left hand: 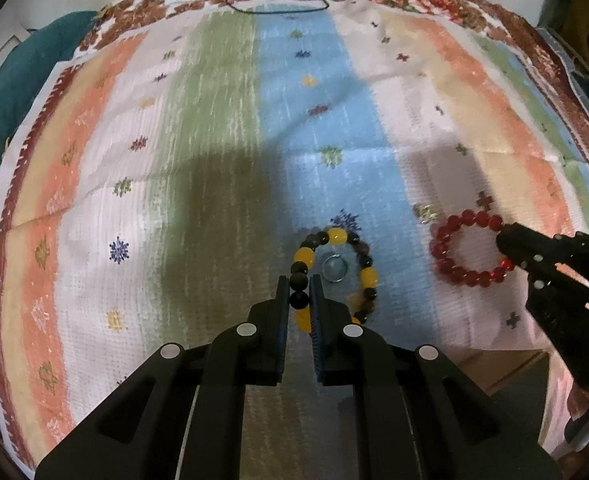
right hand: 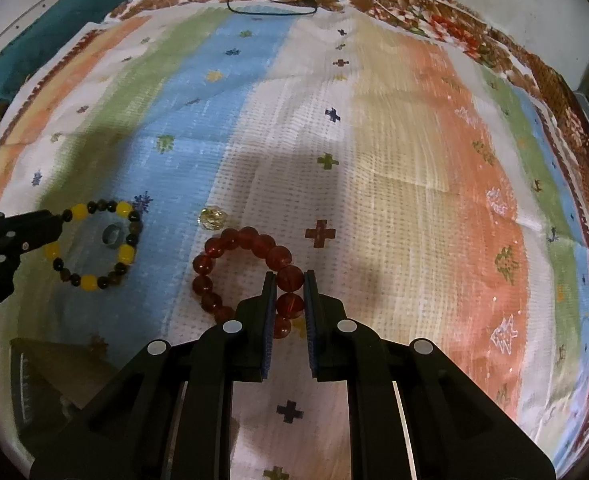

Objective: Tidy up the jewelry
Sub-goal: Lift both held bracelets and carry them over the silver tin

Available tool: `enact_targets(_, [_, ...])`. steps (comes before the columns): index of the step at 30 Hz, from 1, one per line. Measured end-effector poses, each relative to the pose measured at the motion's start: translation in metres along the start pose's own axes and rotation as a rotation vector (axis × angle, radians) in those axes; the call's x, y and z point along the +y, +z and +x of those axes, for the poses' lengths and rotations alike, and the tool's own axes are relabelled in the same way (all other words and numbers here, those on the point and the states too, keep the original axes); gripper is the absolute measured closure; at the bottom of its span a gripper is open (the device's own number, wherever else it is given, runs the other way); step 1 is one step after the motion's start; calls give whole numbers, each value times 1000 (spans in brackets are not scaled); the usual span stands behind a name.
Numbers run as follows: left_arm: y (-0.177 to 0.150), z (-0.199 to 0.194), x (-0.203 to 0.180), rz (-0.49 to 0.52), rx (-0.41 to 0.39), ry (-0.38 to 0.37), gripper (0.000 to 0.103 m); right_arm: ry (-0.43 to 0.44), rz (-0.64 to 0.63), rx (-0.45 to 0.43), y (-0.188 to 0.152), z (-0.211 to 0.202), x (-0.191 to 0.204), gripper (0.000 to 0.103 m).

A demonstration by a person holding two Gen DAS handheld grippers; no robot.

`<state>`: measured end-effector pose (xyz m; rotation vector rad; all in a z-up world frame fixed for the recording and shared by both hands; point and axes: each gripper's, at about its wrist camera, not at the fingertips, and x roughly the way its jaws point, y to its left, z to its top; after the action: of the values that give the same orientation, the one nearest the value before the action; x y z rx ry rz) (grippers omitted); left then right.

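Observation:
My left gripper (left hand: 299,285) is shut on the yellow and black bead bracelet (left hand: 364,276), which lies on the striped cloth (left hand: 214,140); it also shows in the right wrist view (right hand: 124,254). A silver ring (left hand: 334,269) lies inside that bracelet's loop. My right gripper (right hand: 289,280) is shut on the red bead bracelet (right hand: 230,240), which also shows in the left wrist view (left hand: 450,264). A small clear gold bead ornament (right hand: 212,218) lies just beyond the red bracelet.
A black cord necklace (left hand: 282,4) and a pale string lie at the cloth's far edge on a floral fabric. A teal cloth (left hand: 14,80) is at the far left. A brown box (right hand: 54,376) sits at the near edge, between the grippers.

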<state>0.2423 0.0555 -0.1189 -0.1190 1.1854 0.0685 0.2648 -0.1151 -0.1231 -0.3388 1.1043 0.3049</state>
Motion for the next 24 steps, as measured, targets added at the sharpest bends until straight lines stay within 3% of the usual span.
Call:
enact_targets(5, [5, -11, -5, -2, -63, -16, 93, 15, 16, -24, -1, -12, 0, 89])
enact_targets(24, [9, -47, -32, 15, -163, -62, 93, 53, 44, -71, -8, -44, 2, 89])
